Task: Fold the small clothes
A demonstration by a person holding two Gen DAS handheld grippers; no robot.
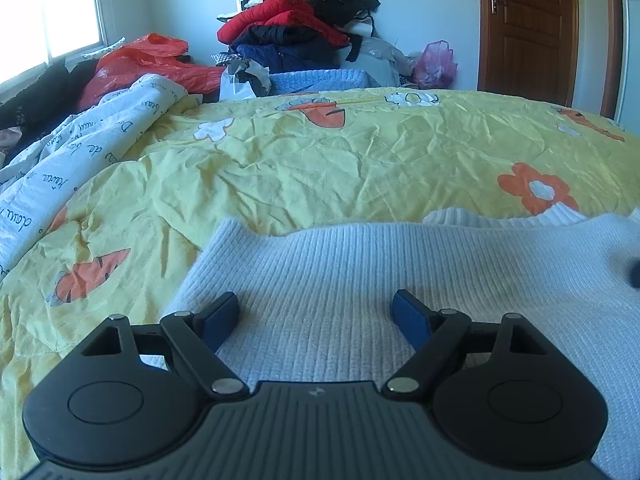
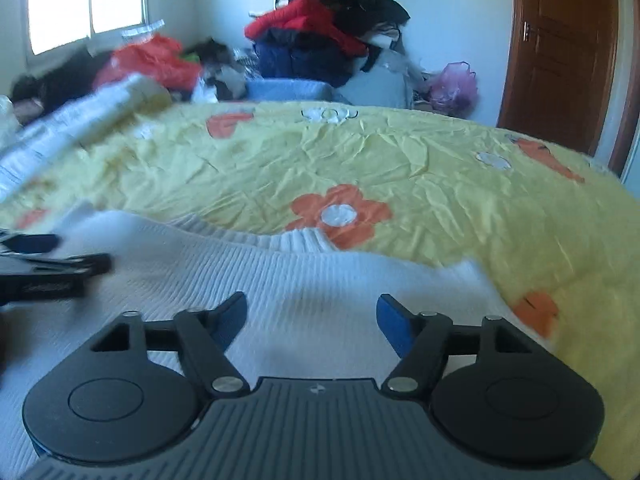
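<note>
The left claw (image 1: 314, 312) and right claw (image 2: 311, 314) both hang wide and empty over the white knit sweater (image 1: 360, 264). Its ribbed hem (image 2: 248, 236) lies rumpled toward the yellow quilt (image 1: 320, 152), so a shallow pinch there could catch one layer only and skew the fold.

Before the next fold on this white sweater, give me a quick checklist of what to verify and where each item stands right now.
1. Left tongs empty and open above the white ribbed knit sweater: ok.
2. Right tongs empty and open, nothing between the blue pads: ok.
3. Sweater lying flat on the yellow flower-print bedsheet: mostly ok; far edge is wavy.
4. Ribbed collar visible at the far edge: ok.
5. Sleeves laid out: cannot tell, they are out of view.
6. Space on the bedsheet beyond the sweater for folding: ok; the pile of dark and red clothes sits far back.
</note>
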